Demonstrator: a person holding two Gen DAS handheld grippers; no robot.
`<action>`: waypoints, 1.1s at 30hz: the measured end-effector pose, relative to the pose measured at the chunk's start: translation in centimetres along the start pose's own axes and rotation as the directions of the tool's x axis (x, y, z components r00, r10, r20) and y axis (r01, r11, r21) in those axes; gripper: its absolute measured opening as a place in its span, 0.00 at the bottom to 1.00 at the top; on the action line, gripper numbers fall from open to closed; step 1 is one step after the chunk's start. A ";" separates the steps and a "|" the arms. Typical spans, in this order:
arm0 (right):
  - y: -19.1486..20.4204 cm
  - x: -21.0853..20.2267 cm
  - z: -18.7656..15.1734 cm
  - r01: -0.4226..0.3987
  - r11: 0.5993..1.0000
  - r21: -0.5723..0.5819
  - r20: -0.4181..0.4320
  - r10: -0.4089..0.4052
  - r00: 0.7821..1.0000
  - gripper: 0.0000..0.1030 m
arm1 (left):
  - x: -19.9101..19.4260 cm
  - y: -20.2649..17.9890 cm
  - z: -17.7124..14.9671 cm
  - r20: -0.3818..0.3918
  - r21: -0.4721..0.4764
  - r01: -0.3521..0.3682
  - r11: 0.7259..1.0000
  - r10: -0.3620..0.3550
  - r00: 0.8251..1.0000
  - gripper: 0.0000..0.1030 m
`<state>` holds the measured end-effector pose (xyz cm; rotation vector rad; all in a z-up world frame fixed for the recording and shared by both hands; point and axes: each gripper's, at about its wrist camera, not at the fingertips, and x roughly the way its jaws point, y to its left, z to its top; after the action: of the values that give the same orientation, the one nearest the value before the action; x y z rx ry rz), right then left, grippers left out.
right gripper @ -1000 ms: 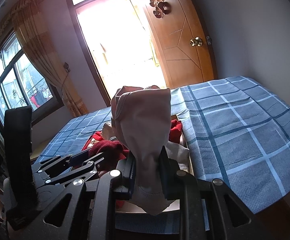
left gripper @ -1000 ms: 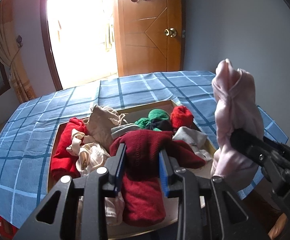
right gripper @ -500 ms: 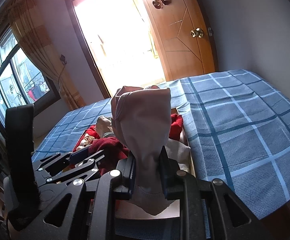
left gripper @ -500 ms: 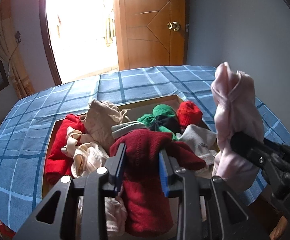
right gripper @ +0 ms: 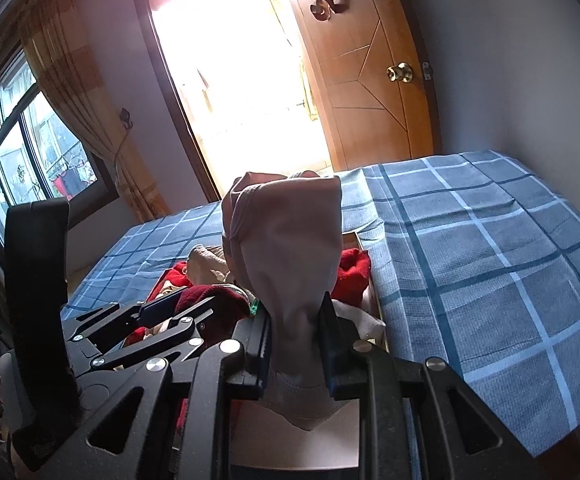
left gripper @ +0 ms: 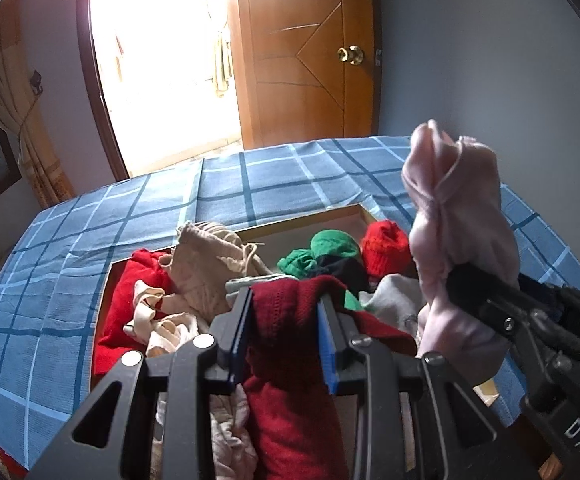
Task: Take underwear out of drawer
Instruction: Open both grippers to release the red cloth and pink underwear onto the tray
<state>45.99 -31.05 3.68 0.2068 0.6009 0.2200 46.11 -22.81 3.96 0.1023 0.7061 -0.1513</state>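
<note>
My right gripper (right gripper: 295, 334) pinched pale pink underwear (right gripper: 290, 248) clear above the drawer (left gripper: 305, 222); my left gripper (left gripper: 284, 334) pinched a dark red piece (left gripper: 286, 344) above the pile. Plenty remained inside.

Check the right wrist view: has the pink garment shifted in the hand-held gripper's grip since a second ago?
No. The pink garment sits the same between the right hand-held gripper; only the door knob behind drifted slightly.

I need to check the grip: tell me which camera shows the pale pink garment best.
The left wrist view: the pale pink garment appears whole from the side, pinched by the right gripper. In the right wrist view the garment fills the centre, backlit, its lower part hidden between the jaws.
</note>
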 end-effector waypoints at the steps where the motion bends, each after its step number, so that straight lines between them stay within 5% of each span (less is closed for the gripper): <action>1: 0.0 0.1 0.0 0.001 1.000 0.001 -0.006 -0.001 1.000 0.23 | 0.1 -0.1 0.0 -0.002 0.003 -0.002 1.000 0.002 1.000 0.28; 33: -1.3 3.7 -2.5 -0.012 1.000 0.012 -0.212 0.014 0.977 0.23 | 2.9 -0.8 0.8 -0.023 -0.011 0.015 1.000 -0.015 1.000 0.28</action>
<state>47.72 -30.97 -0.60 0.1986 0.8130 0.2535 48.58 -24.04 2.64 0.0884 0.7309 -0.1605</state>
